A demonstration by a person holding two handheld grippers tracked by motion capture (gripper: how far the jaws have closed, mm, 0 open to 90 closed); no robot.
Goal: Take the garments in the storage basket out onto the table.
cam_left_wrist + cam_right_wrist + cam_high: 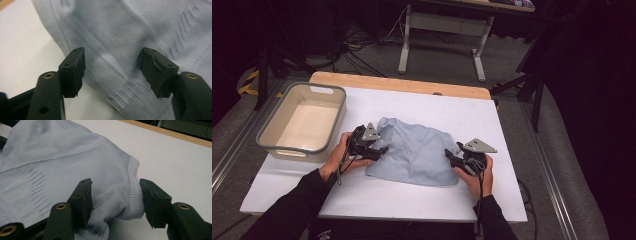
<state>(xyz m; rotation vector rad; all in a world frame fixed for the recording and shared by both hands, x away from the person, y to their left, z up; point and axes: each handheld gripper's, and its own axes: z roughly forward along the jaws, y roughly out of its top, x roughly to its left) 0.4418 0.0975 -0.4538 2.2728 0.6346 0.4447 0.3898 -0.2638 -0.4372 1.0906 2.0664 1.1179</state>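
Observation:
A light blue knitted garment [417, 150] lies rumpled in the middle of the white table [412, 200]. My left gripper [382, 150] sits at the garment's left edge, my right gripper [450, 155] at its right edge, both low over the table. In the left gripper view the jaws of that gripper [112, 53] stand apart with a ribbed hem of the garment [120, 37] lying between them. In the right gripper view the jaws of the right gripper [115, 182] are also apart, and a folded ribbed cuff of the garment [62, 157] fills the gap loosely.
A grey plastic bin [267, 137] stands on the table's left side, close to the left hand. A wooden strip [402, 84] runs along the far edge. Beyond it are a desk frame [442, 30] and cables on the floor.

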